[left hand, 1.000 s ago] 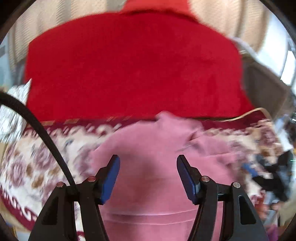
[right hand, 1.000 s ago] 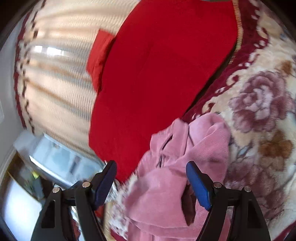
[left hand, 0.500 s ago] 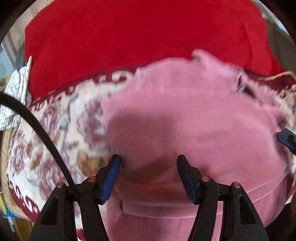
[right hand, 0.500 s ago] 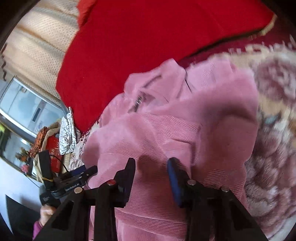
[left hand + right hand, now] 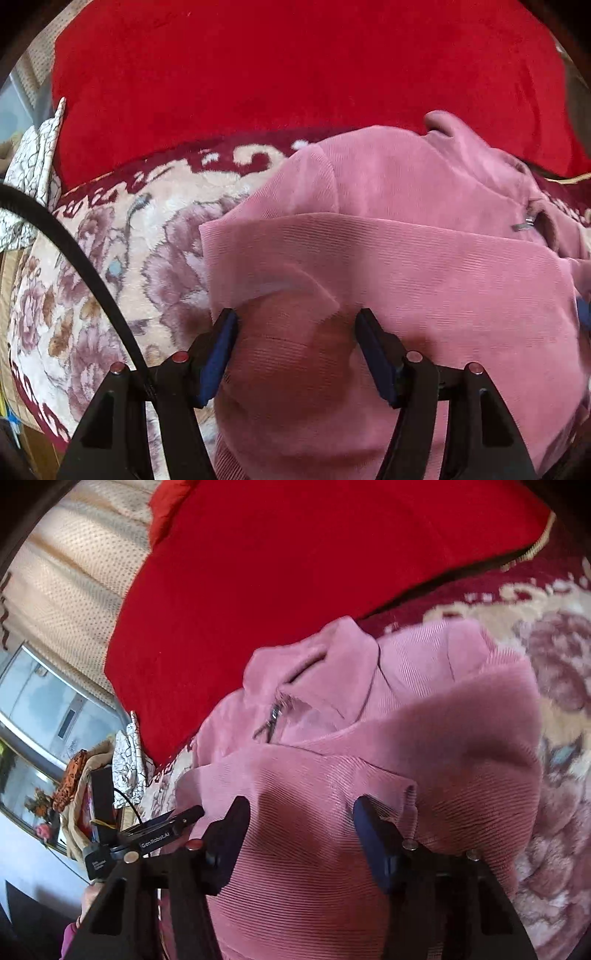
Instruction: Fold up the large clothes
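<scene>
red blanket [image 5: 295,81]: biggest thing I'm seeing, fills the far side, sitting on the floral rug [image 5: 110,266].
pink corduroy jacket [image 5: 406,258]: bunched on the rug just in front of the red one, collar and zipper pointing toward it. It takes up way more of both views than a second ago.
left gripper [image 5: 295,354]: fingers [image 5: 218,350] spread fairly wide, jaws just nudged a bit wider. A hump of jacket sits between them, pads don't look clamped.
right gripper [image 5: 299,842]: jaws just reopened after narrowing half a second back. Fabric lies between them, not pinched as far as I can see.
</scene>
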`<state>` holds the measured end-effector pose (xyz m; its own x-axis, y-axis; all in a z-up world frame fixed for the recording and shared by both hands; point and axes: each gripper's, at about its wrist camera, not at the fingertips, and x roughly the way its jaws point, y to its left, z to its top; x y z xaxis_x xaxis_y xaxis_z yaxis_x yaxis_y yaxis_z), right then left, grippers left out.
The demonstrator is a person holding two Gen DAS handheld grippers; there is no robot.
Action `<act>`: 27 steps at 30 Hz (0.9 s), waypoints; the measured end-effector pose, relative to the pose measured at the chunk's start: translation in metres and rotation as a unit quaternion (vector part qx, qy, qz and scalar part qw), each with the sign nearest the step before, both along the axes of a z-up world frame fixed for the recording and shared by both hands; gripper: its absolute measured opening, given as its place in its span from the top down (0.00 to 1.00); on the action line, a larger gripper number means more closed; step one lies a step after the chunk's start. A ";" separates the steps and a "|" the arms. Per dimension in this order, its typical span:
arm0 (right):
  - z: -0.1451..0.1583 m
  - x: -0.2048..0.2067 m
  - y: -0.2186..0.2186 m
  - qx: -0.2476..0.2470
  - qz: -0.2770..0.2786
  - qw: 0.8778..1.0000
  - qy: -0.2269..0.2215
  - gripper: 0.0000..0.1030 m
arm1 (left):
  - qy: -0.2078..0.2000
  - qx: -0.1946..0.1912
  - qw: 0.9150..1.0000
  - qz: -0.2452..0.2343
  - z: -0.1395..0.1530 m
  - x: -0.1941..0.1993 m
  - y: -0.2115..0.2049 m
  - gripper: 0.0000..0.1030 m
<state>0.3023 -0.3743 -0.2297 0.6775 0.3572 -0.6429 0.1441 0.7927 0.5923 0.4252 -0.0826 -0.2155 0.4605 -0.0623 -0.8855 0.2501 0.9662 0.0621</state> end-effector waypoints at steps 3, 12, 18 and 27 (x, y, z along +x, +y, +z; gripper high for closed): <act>0.017 -0.013 0.001 -0.009 0.007 0.999 -0.042 0.40 | -0.029 -0.017 0.999 -0.017 0.014 -0.015 0.003 0.34; -0.008 -0.018 0.022 -0.030 0.058 0.998 0.019 0.50 | -0.051 0.063 0.993 -0.086 -0.007 -0.040 -0.021 0.33; 0.007 -0.049 0.006 -0.024 0.053 0.998 0.002 0.50 | -0.090 0.056 0.990 -0.096 0.009 -0.058 -0.029 0.33; 0.006 -0.048 -0.024 0.037 0.065 0.997 0.021 0.51 | -0.060 0.066 0.995 -0.051 0.009 -0.038 -0.050 0.33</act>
